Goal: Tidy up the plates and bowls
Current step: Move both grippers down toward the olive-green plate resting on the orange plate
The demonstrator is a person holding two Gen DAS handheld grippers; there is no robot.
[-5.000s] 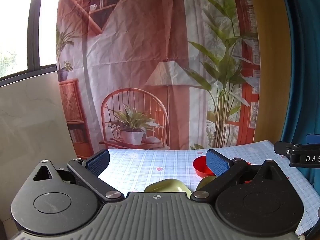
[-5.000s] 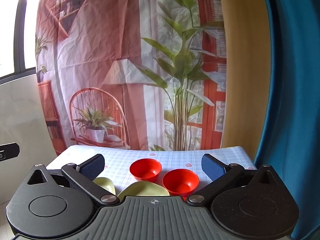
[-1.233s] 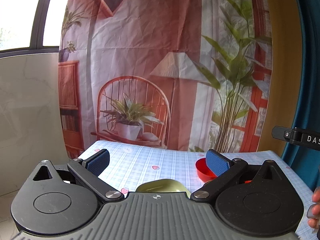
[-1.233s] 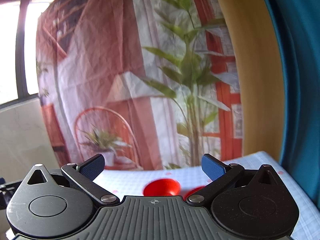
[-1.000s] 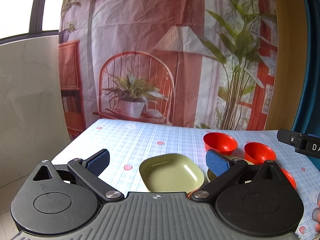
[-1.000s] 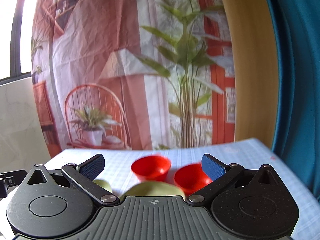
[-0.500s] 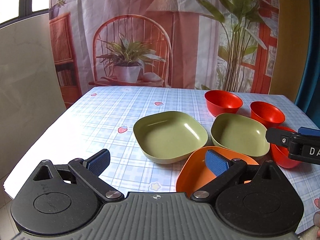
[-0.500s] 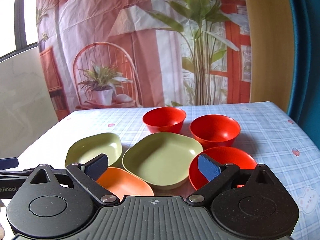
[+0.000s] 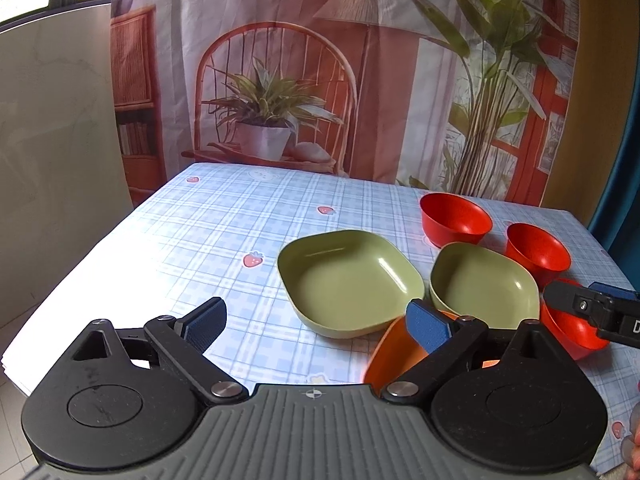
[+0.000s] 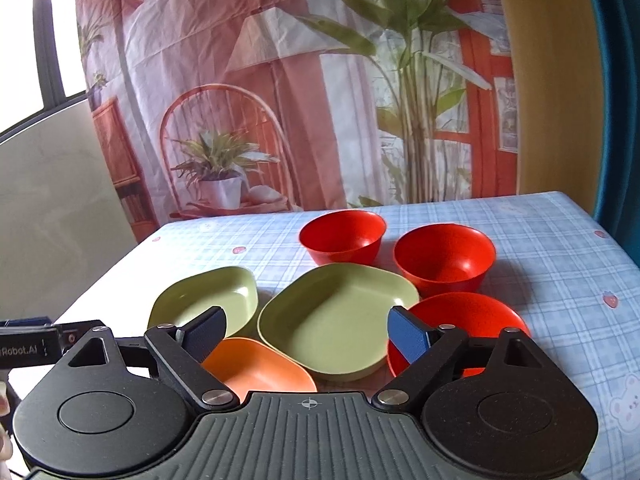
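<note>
We hold both the left tongs (image 9: 316, 326) and the right tongs (image 10: 306, 330) apart but narrowing, nothing between them, above the green plates (image 10: 336, 316), orange plate (image 10: 260, 368) and red bowls (image 10: 442, 256) clustered on the bench (image 9: 200, 232).

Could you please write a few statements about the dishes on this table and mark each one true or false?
1. Three red bowls are on the table. True.
2. Both green plates are stacked. False: they sit side by side.
3. The orange plate lies nearest the grippers. True.
4. The right gripper grips a bowl. False: its closing jaws hold nothing.
5. The tablecloth is plain white. False: blue checks.
</note>
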